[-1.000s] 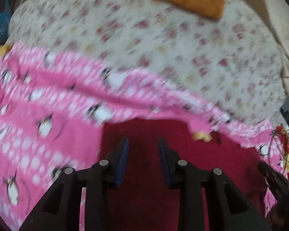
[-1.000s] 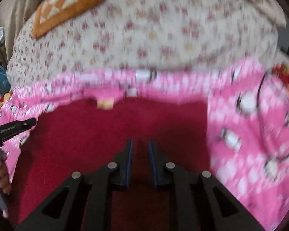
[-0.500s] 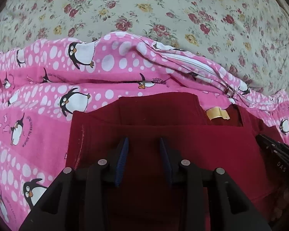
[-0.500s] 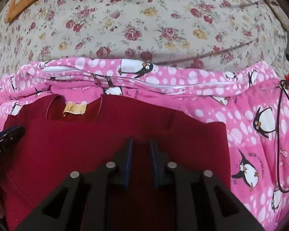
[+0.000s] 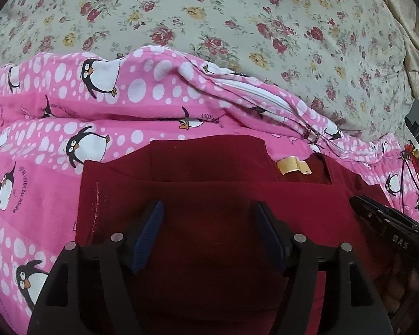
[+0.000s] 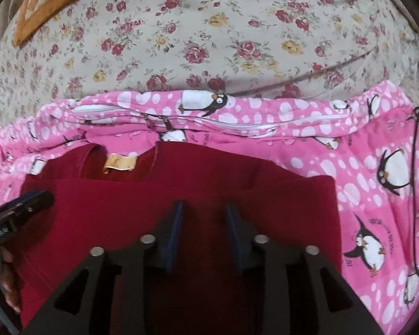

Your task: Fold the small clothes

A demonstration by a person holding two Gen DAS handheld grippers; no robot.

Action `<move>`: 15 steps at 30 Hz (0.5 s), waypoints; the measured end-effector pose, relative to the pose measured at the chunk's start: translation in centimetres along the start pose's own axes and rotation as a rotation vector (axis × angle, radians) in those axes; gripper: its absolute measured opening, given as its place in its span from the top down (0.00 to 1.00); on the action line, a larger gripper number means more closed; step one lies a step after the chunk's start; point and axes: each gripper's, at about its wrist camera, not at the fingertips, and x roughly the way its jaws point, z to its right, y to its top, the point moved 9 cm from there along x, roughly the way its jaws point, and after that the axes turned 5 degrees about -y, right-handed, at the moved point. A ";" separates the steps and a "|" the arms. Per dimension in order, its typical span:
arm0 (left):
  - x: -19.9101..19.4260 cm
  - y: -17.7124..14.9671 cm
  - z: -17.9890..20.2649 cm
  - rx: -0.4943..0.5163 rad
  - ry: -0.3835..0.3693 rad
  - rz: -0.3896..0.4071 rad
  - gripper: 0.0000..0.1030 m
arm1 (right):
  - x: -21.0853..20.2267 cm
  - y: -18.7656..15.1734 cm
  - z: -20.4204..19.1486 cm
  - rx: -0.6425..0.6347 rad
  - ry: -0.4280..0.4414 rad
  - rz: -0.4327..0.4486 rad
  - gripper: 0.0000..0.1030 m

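A dark red garment (image 5: 209, 189) lies folded over on a pink penguin blanket (image 5: 42, 139), its yellow neck label (image 5: 292, 165) showing at the far edge. My left gripper (image 5: 209, 209) hovers over the garment's left half, jaws wide apart and empty. In the right wrist view the same garment (image 6: 125, 203) and label (image 6: 120, 162) show. My right gripper (image 6: 202, 209) is over the garment's right half, jaws apart and empty. Each gripper shows at the edge of the other's view: the right one (image 5: 382, 220) and the left one (image 6: 16, 209).
A floral bedsheet (image 5: 209, 14) covers the bed beyond the blanket. An orange checked cushion (image 6: 50, 2) lies at the far left. A dark cable (image 6: 413, 181) runs over the blanket at the right. A beige cloth (image 5: 416, 55) hangs at the right edge.
Both grippers brought the garment's near edge forward over itself and then opened, letting it go. The left jaws opened much wider; the right jaws opened somewhat.
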 end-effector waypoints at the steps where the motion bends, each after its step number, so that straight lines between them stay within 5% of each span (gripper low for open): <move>1: 0.2 0.0 0.2 0.008 0.005 -0.002 0.48 | -0.1 0.0 0.0 0.005 0.015 0.001 0.55; 11: 0.5 0.0 0.4 0.038 0.032 -0.004 0.48 | -3.2 -0.7 0.5 -0.011 -0.065 0.031 0.56; 15: 0.5 0.0 0.4 0.044 0.038 -0.004 0.48 | -5.9 -0.8 -2.0 -0.067 0.012 0.082 0.54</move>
